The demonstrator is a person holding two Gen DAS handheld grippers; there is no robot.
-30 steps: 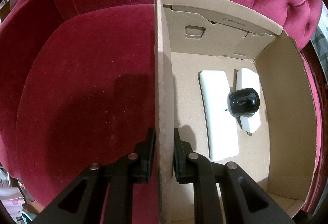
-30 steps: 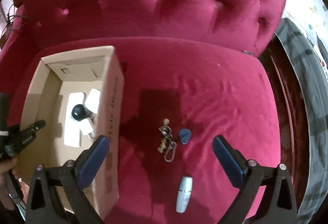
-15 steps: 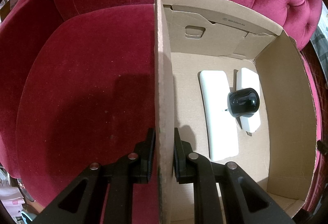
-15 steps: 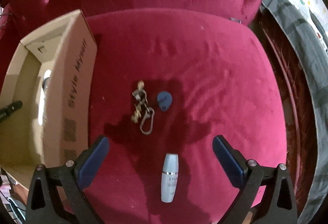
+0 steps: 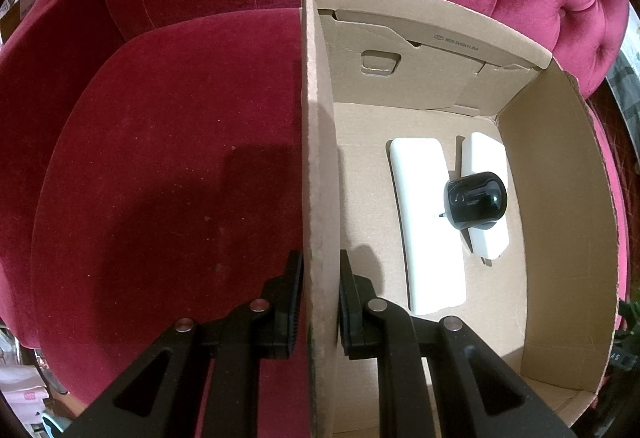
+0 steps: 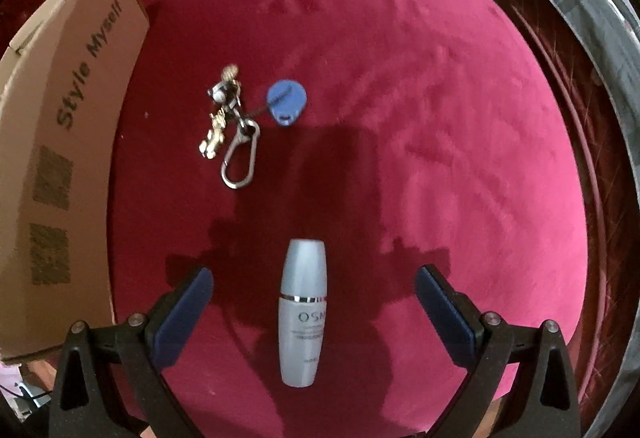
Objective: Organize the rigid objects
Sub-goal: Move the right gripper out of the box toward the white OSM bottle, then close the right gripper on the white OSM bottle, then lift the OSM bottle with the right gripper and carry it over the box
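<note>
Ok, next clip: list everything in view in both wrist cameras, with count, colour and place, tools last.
cardboard box: 1, brown, open-topped, on the seat cushion
flat white items: 2, white, lying side by side on the box floor
black rounded item: 1, glossy black, in the box, resting over the narrower white item
bottle: 1, pale silver-blue, lying on the cushion between the right tool's fingers, untouched
key bunch: 1, metal with a carabiner clip, on the cushion beside the box
blue fob: 1, blue, next to the keys, linked by a thin cord
armchair: 1, crimson velvet, tufted back
left tool: 1, black, shut on the box's side wall
right tool: 1, blue pads, open above the bottle
</note>
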